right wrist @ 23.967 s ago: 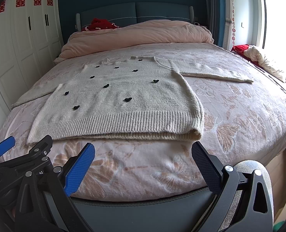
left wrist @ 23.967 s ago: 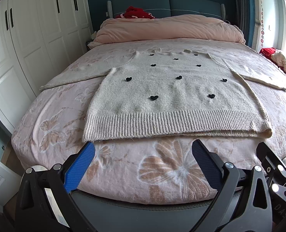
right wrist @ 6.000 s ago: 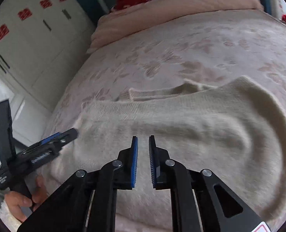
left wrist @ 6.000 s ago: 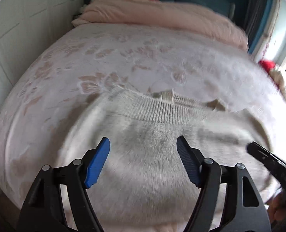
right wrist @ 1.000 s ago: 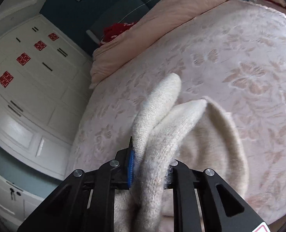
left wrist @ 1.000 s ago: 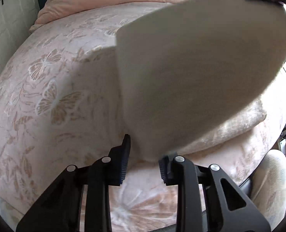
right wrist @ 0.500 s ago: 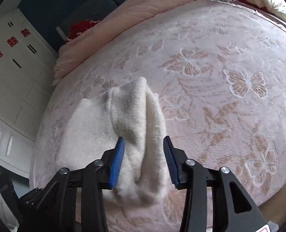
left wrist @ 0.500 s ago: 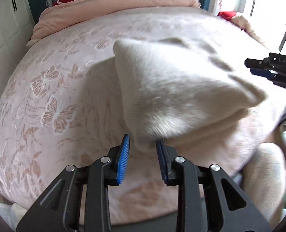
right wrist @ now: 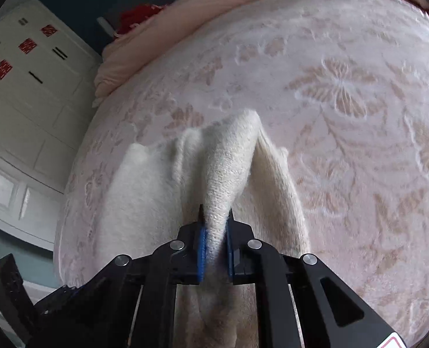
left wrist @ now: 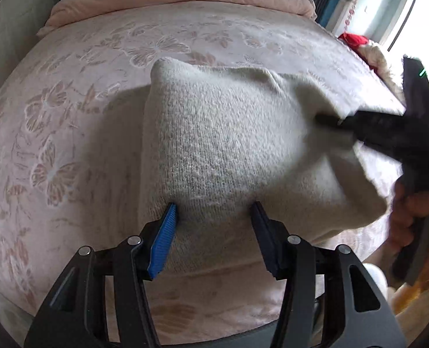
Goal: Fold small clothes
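The cream knit sweater (left wrist: 229,145) lies folded into a thick bundle on the pink butterfly-print bedspread (left wrist: 69,116), near the foot edge of the bed. The left gripper (left wrist: 214,226) has its jaws opening, the pads standing apart on either side of the bundle's near edge without pressing it. The right gripper (right wrist: 214,240) is closing, and its pads pinch a raised ridge of the sweater's knit between them.

With one side let go and the other pinched, the risk, as I judge it, is that a pull by the right gripper drags the top layer off the stack, or slides the whole bundle over the nearby bed edge; the soft, loose knit would let the layers slip apart.

The left wrist view alone shows the person's hand (left wrist: 411,217) on the right gripper's handle. The right wrist view alone shows the pinch itself and the white wardrobe (right wrist: 26,87) beside the bed.
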`<act>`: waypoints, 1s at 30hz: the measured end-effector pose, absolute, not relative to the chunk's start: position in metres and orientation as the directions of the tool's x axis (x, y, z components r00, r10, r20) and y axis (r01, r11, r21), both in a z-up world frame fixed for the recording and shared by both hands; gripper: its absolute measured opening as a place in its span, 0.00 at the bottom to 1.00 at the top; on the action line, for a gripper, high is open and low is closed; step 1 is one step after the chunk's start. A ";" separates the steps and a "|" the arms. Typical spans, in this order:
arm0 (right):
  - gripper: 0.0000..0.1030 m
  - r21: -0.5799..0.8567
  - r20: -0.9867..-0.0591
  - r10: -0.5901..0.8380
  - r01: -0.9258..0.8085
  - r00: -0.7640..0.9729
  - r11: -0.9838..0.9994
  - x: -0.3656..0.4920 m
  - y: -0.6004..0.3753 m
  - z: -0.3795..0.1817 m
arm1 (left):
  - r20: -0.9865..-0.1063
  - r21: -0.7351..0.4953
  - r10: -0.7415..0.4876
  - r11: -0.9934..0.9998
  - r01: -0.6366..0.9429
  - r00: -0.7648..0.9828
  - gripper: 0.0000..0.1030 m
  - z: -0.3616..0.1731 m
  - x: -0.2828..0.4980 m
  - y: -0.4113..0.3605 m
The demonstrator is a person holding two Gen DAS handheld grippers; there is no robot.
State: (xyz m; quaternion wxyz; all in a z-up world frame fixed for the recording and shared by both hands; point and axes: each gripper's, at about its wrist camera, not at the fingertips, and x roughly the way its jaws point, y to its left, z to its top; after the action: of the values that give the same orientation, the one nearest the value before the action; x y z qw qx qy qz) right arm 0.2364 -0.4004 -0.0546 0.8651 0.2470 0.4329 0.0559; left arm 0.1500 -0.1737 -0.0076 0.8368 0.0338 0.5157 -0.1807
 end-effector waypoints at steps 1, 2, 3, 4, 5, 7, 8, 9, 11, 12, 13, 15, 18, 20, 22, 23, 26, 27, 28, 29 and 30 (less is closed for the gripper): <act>0.08 0.478 -0.693 0.301 0.105 0.655 0.872 0.232 -0.404 -0.044 | -0.877 -0.108 -0.256 0.929 0.353 0.406 0.50 -0.009 0.148 -0.176; 0.07 0.478 -0.680 0.289 0.108 0.674 0.872 0.231 -0.409 -0.043 | -0.880 -0.084 -0.243 0.926 0.369 0.409 0.50 -0.012 0.146 -0.180; 0.07 0.453 -0.717 0.263 0.144 0.645 0.880 0.239 -0.415 -0.057 | -0.879 -0.075 -0.239 0.924 0.375 0.413 0.50 -0.013 0.144 -0.182; 0.07 0.408 -0.783 0.239 0.183 0.575 0.895 0.250 -0.417 -0.083 | -0.879 -0.066 -0.233 0.923 0.378 0.415 0.50 -0.016 0.144 -0.185; 0.08 0.378 -0.827 0.236 0.194 0.510 0.905 0.257 -0.416 -0.106 | -0.881 -0.056 -0.226 0.922 0.383 0.416 0.50 -0.018 0.144 -0.188; 0.09 0.395 -0.805 0.235 0.197 0.544 0.897 0.251 -0.416 -0.104 | -0.880 -0.014 -0.196 0.921 0.389 0.432 0.51 -0.020 0.143 -0.194; 0.11 0.425 -0.788 0.246 0.209 0.564 0.881 0.245 -0.418 -0.092 | -0.880 -0.009 -0.191 0.922 0.388 0.435 0.51 -0.020 0.141 -0.195; 0.12 0.442 -0.769 0.245 0.215 0.590 0.871 0.237 -0.419 -0.079 | -0.879 -0.015 -0.197 0.922 0.388 0.435 0.51 -0.019 0.141 -0.193; 0.17 0.436 -0.730 0.223 0.189 0.646 0.880 0.212 -0.413 -0.051 | -0.871 -0.045 -0.229 0.919 0.393 0.435 0.53 -0.013 0.138 -0.189; 0.17 0.422 -0.718 0.213 0.170 0.663 0.891 0.194 -0.408 -0.039 | -0.864 -0.069 -0.255 0.914 0.400 0.434 0.55 -0.009 0.136 -0.186; 0.18 0.421 -0.707 0.215 0.157 0.673 0.893 0.177 -0.404 -0.032 | -0.861 -0.080 -0.267 0.912 0.403 0.433 0.55 -0.008 0.136 -0.184; 0.18 0.460 -0.680 0.262 0.120 0.685 0.880 0.147 -0.395 -0.028 | -0.864 -0.078 -0.269 0.907 0.413 0.427 0.55 -0.008 0.135 -0.183; 0.09 0.446 -0.727 0.282 0.117 0.626 0.888 0.129 -0.384 -0.055 | -0.866 -0.054 -0.247 0.910 0.411 0.434 0.55 -0.014 0.134 -0.186; 0.00 0.375 -0.811 0.228 0.181 0.538 0.909 0.131 -0.383 -0.098 | -0.861 -0.039 -0.239 0.911 0.410 0.448 0.58 -0.016 0.132 -0.189; 0.00 0.441 -0.791 0.270 0.207 0.549 0.873 0.124 -0.394 -0.120 | -0.860 -0.027 -0.239 0.903 0.428 0.451 0.62 -0.017 0.128 -0.193; 0.00 0.479 -0.777 0.291 0.223 0.559 0.849 0.121 -0.399 -0.116 | -0.858 -0.010 -0.231 0.900 0.435 0.458 0.62 -0.017 0.126 -0.195; 0.00 0.408 -0.800 0.237 0.211 0.551 0.888 0.122 -0.389 -0.096 | -0.854 0.008 -0.222 0.898 0.439 0.471 0.64 -0.013 0.120 -0.195; 0.00 0.356 -0.817 0.203 0.194 0.540 0.914 0.124 -0.381 -0.091 | -0.855 -0.006 -0.228 0.903 0.430 0.467 0.66 -0.011 0.120 -0.194; 0.00 0.313 -0.828 0.171 0.186 0.533 0.931 0.125 -0.375 -0.088 | -0.858 -0.025 -0.235 0.908 0.419 0.458 0.67 -0.010 0.120 -0.193; 0.00 0.279 -0.834 0.145 0.182 0.532 0.943 0.124 -0.370 -0.085 | -0.863 -0.045 -0.239 0.914 0.403 0.445 0.67 -0.009 0.122 -0.191; 0.00 0.254 -0.834 0.122 0.178 0.538 0.951 0.123 -0.363 -0.080 | -0.866 -0.056 -0.241 0.917 0.395 0.438 0.67 -0.007 0.123 -0.191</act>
State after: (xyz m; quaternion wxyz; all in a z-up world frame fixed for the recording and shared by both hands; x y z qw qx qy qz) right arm 0.1226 -0.3631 -0.0798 0.8628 0.1561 0.4806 -0.0160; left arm 0.1227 -0.1906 -0.0074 0.8444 0.0773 0.4955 -0.1883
